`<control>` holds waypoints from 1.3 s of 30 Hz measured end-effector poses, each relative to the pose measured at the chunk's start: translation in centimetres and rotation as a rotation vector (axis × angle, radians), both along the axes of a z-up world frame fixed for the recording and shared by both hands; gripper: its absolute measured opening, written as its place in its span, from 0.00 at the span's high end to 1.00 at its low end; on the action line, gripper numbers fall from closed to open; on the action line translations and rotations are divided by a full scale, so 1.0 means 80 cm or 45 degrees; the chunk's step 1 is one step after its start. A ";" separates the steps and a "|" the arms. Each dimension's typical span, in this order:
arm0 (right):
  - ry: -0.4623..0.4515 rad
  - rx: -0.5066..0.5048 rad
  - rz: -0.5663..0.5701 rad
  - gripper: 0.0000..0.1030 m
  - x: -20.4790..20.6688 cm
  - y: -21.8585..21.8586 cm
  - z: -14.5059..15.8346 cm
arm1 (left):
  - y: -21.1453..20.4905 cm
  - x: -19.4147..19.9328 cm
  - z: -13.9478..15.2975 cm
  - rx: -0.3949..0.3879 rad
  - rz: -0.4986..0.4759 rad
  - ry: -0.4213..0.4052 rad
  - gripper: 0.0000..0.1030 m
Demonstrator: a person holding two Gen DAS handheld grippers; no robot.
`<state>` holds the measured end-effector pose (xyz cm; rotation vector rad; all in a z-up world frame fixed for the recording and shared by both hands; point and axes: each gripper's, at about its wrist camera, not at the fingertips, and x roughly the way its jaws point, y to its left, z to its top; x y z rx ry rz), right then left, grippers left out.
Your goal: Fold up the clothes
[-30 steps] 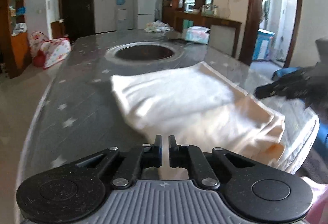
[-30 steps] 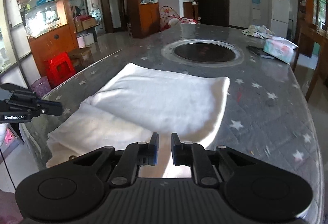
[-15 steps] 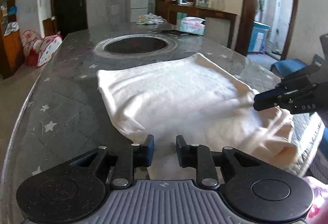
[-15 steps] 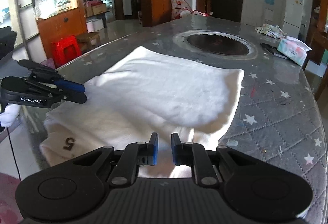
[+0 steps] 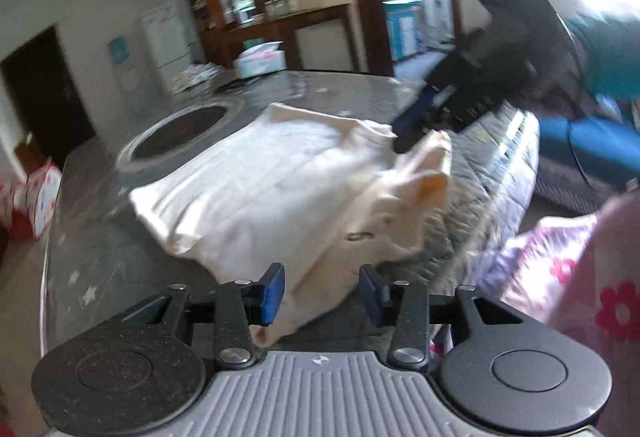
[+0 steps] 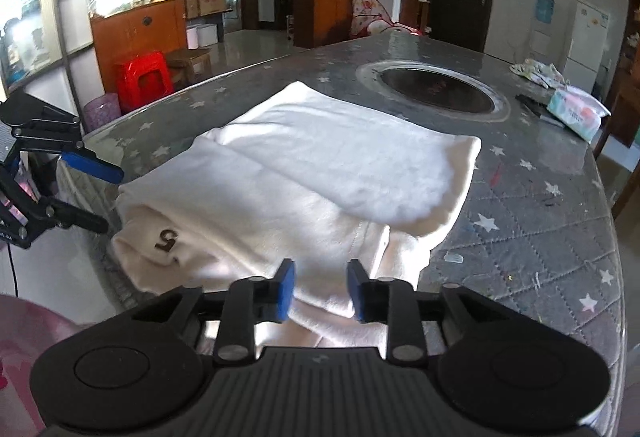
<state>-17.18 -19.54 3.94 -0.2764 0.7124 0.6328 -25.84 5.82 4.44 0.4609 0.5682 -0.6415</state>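
- Cream garment [image 6: 320, 177]: folded, lying flat on the grey star-print table [image 6: 540, 229], near corner drooping over the table's front edge; dark "5" mark [image 6: 166, 239] showing on the rolled near-left fold.
- Position relative to right gripper [image 6: 320, 291]: straight ahead and slightly below, near hem directly between and under the blue pads [image 6: 286, 289]; long axis running away from the fingers toward the round inset [image 6: 436, 91] in the tabletop.
- Position relative to left gripper [image 5: 322, 293]: ahead and a little right, near corner of the cloth passing between the spread fingers; picture blurred, so contact not certain.
- Nearer tool, as judged: both at the near edge, one at each near corner; right one squarer to the hem, left one to the side, its fingers seen in the right view just off the rolled fold.
- Right gripper state: fingers parted moderately, nothing pinched; cloth hem lying in the gap, touch to the pads not confirmed.
- Left gripper state: fingers spread wide, nothing clamped; cloth corner inside the gap.
- In the left view, right tool's tips [image 5: 412, 133] resting at or against the raised, bunched far-right corner; grip there too blurred to tell.
- Likely requirement of the next move: closing on the two near corners, then carrying them along the long axis toward the far edge.
- Also on the table: tissue pack [image 6: 576, 113], beyond the inset, well apart from the garment.
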 end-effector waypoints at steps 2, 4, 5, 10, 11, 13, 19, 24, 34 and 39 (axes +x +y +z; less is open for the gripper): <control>-0.010 -0.019 0.011 0.68 -0.006 -0.001 0.002 | -0.011 -0.004 -0.007 0.034 -0.036 -0.027 0.57; -0.016 -0.033 0.020 0.67 -0.011 -0.003 0.005 | -0.021 -0.002 -0.013 0.054 -0.047 -0.056 0.57; -0.019 -0.039 0.024 0.66 -0.013 -0.005 0.006 | -0.025 -0.001 -0.015 0.057 -0.054 -0.070 0.57; -0.057 -0.089 0.067 0.58 -0.031 -0.011 0.010 | -0.036 0.004 -0.019 0.040 -0.090 -0.106 0.79; -0.061 -0.102 0.082 0.56 -0.035 -0.012 0.009 | -0.037 0.005 -0.018 0.032 -0.093 -0.107 0.84; -0.073 -0.136 0.113 0.51 -0.042 -0.013 0.008 | -0.034 0.010 -0.012 -0.007 -0.078 -0.108 0.89; -0.106 -0.177 0.231 0.46 -0.057 -0.009 0.000 | -0.014 0.049 0.014 -0.183 0.045 -0.054 0.91; -0.153 -0.154 0.278 0.44 -0.047 0.008 -0.009 | -0.008 0.078 0.021 -0.246 0.078 -0.020 0.91; -0.172 -0.199 0.356 0.58 -0.028 0.026 -0.028 | -0.001 0.079 0.005 -0.237 0.063 0.040 0.87; -0.162 -0.210 0.339 0.71 -0.026 0.022 -0.025 | 0.006 0.058 -0.001 -0.201 0.038 0.037 0.71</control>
